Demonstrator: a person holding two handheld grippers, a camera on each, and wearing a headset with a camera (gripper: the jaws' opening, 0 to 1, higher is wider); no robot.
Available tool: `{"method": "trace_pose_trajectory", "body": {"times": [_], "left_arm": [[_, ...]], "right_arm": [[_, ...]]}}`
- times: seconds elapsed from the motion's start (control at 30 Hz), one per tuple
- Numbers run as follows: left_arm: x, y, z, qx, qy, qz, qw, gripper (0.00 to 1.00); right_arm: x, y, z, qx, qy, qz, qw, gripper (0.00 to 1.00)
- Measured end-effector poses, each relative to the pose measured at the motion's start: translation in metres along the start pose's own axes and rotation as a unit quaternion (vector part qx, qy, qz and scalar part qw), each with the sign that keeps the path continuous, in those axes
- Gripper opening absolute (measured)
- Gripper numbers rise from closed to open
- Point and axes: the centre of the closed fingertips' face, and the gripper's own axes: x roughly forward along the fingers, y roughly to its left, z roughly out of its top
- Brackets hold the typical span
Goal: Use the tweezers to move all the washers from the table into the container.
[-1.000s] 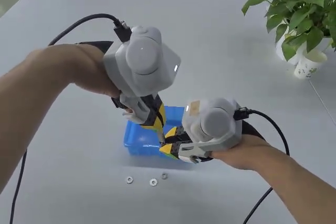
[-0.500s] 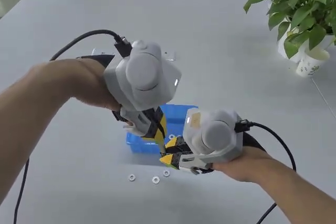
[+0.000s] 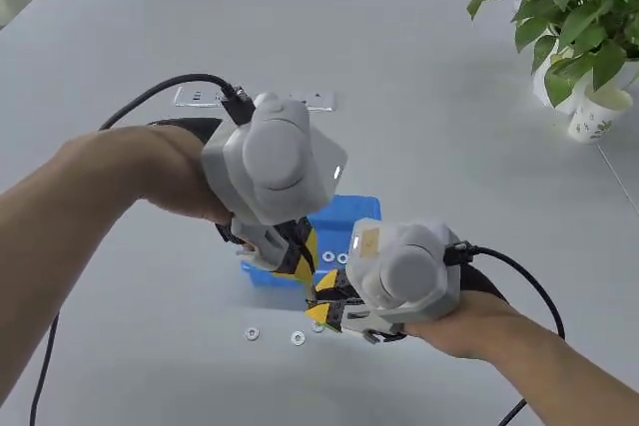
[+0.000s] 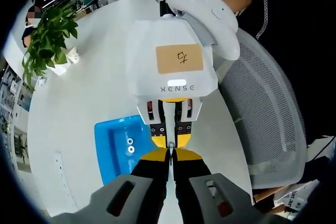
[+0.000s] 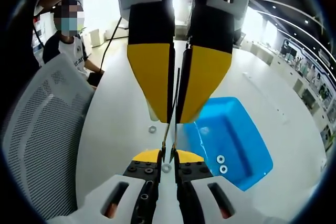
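The thin metal tweezers (image 5: 173, 108) run between the two grippers, which face each other tip to tip. My left gripper (image 3: 300, 264) is shut on their upper part, and my right gripper (image 3: 321, 308) is shut on their lower part just above the table. A washer (image 5: 166, 168) lies right at the tweezers' tips. Two more washers (image 3: 252, 333) (image 3: 298, 338) lie on the table in front of the blue container (image 3: 354, 214). Inside the container sit two washers (image 4: 130, 141) (image 4: 130, 150).
A potted plant (image 3: 569, 17) in a white cup stands at the back right. A flat silver plate (image 3: 200, 97) lies behind the grippers. Cables trail from both grippers. A mesh chair (image 4: 268, 119) and a seated person (image 5: 65, 35) are beside the table.
Both grippers, with the tweezers, have come down from over the container's front edge to the table by the loose washers. The head camera has tilted a little.
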Motion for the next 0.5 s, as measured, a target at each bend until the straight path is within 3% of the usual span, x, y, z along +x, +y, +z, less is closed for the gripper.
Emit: {"method": "trace_pose_trajectory", "body": {"times": [0.5], "left_arm": [[0.013, -0.004, -0.006, -0.006, 0.002, -0.009, 0.9999, 0.06]], "right_arm": [[0.009, 0.006, -0.010, 0.007, 0.008, 0.009, 0.9999, 0.11]]}}
